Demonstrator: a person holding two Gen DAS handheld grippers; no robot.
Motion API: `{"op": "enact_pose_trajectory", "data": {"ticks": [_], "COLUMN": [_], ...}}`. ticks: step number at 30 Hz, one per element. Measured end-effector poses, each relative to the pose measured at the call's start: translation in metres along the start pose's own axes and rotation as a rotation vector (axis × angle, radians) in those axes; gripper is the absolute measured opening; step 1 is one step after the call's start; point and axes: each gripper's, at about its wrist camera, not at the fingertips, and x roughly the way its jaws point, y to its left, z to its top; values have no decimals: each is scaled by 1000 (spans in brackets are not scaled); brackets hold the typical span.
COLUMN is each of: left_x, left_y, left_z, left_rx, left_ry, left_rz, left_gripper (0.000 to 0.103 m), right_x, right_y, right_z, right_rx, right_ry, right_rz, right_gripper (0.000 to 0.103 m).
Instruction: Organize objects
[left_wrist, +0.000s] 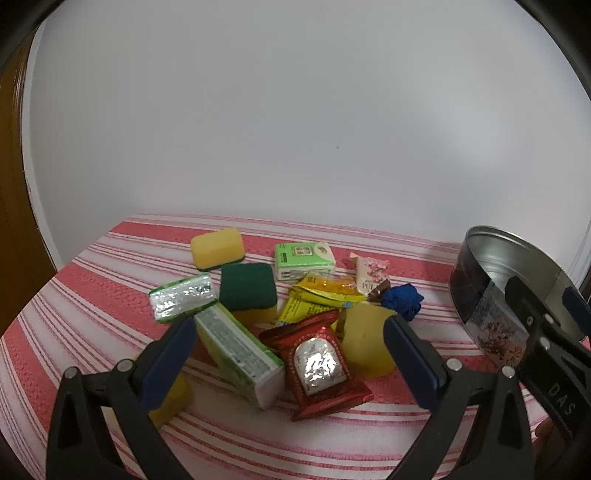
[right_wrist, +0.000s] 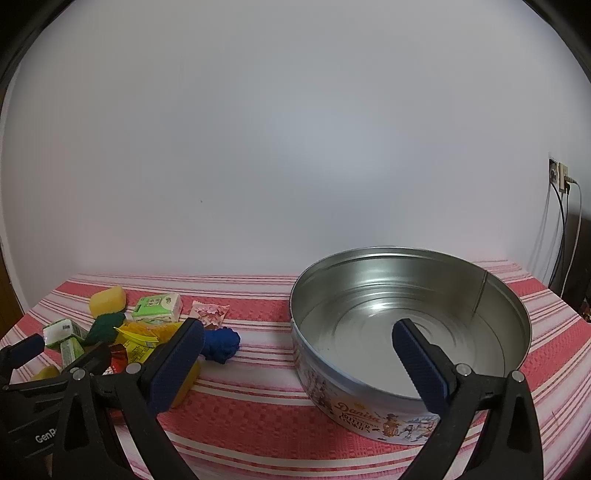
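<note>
A pile of small items lies on the red-and-white striped cloth (left_wrist: 92, 295). My left gripper (left_wrist: 288, 330) hangs open just above its near side, over a red foil packet (left_wrist: 319, 365) and a green tissue pack (left_wrist: 240, 350). Further back lie a green scouring sponge (left_wrist: 248, 286), a yellow sponge (left_wrist: 217, 246), a silver foil packet (left_wrist: 183, 301), yellow sachets (left_wrist: 321, 295) and a blue cloth ball (left_wrist: 402, 301). The open round cookie tin (right_wrist: 369, 402) is empty. My right gripper (right_wrist: 299, 328) is open, straddling the tin's left wall, one finger over its inside.
A yellow block (left_wrist: 365, 339) sits beside the red packet, and another yellow sponge (left_wrist: 173, 398) lies under my left finger. A second green tissue pack (left_wrist: 303, 258) and a pink floral packet (left_wrist: 371, 275) lie at the back. A white wall borders the table; cables (right_wrist: 565, 236) hang far right.
</note>
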Motion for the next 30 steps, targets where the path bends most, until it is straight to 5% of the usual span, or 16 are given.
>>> {"op": "enact_pose_trajectory", "data": {"ticks": [30], "left_x": [3], "left_y": [12], "left_z": [0], "left_rx": [-42], "left_ry": [5], "left_rz": [-22], "left_gripper": [103], "right_x": [-1], "right_y": [-2], "right_z": [0], "right_rx": [-17], "right_ry": [-15], "right_rz": [-19], "right_gripper": [103]}}
